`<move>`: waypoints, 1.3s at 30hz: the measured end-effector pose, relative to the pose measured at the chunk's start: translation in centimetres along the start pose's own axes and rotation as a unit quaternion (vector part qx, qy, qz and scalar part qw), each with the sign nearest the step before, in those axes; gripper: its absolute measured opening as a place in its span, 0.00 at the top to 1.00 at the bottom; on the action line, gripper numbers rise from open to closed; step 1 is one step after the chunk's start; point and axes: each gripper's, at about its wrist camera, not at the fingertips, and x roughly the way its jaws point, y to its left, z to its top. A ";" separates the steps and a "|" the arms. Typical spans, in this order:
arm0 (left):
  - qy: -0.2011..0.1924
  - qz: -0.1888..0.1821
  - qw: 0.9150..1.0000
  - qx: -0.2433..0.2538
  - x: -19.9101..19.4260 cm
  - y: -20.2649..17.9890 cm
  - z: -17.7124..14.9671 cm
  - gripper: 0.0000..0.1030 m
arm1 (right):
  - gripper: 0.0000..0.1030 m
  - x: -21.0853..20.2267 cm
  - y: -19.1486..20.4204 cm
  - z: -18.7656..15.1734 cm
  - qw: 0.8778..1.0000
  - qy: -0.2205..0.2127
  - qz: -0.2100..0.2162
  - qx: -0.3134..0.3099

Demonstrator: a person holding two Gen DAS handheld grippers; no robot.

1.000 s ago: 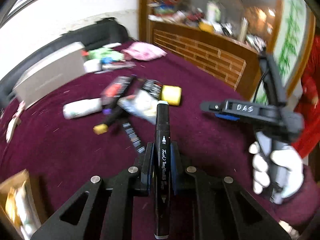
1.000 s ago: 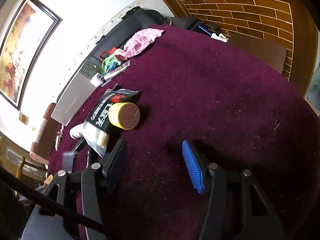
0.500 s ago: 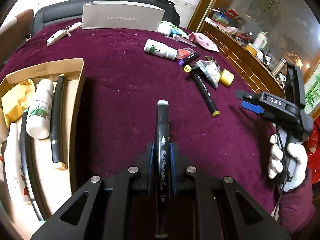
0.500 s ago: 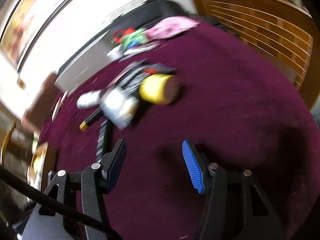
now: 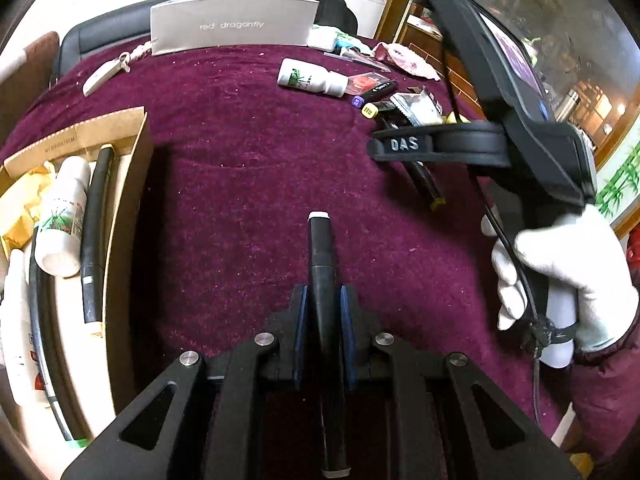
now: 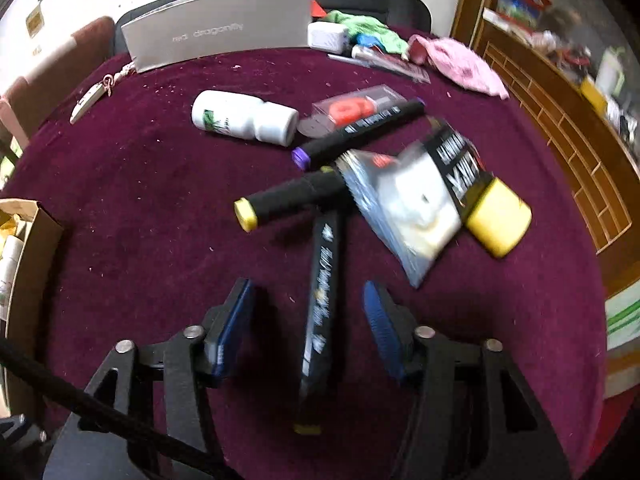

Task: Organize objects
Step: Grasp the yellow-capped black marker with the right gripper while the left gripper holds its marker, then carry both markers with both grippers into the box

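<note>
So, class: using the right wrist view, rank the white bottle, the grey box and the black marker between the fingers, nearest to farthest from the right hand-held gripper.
1. Black marker, between the closing fingers of the right hand-held gripper, not yet gripped.
2. White bottle, mid-table, left.
3. Grey box, far edge.

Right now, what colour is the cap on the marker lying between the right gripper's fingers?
Yellow, on the marker; clearest in the right wrist view.

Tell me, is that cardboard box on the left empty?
No, the cardboard box already holds a white bottle and a black marker, lying side by side.
</note>
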 end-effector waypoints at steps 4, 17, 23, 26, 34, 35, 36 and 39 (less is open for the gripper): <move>-0.006 0.008 1.000 0.017 0.0 -0.7 -0.2 0.79 | 0.88 -0.5 1.4 -0.5 0.999 0.006 0.002 -0.031; -0.033 -0.005 0.998 0.050 -1.6 -2.4 -1.5 0.89 | 0.88 -4.8 -2.3 -5.9 0.992 0.017 0.118 0.033; -0.076 -0.028 0.997 0.018 -4.7 -1.2 -1.4 0.89 | 0.88 -6.6 -3.8 -7.5 0.979 0.006 0.188 0.076; -0.098 -0.036 0.995 0.006 -6.7 -0.5 -1.8 0.89 | 0.88 -7.3 -3.9 -7.7 0.971 0.000 0.219 0.095; -0.138 -0.044 0.989 -0.039 -11.0 3.2 -2.9 0.89 | 0.88 -9.5 -1.0 -7.4 0.960 -0.019 0.264 0.092; -0.143 -0.040 0.988 -0.048 -11.6 4.0 -2.9 0.89 | 0.88 -9.8 -0.4 -7.3 0.959 -0.020 0.270 0.088; -0.148 -0.039 0.987 -0.056 -12.1 4.7 -3.0 0.89 | 0.88 -10.0 0.1 -7.1 0.958 -0.021 0.274 0.085; -0.160 -0.036 0.983 -0.079 -13.8 7.1 -3.5 0.89 | 0.88 -10.7 2.3 -6.6 0.951 -0.019 0.300 0.072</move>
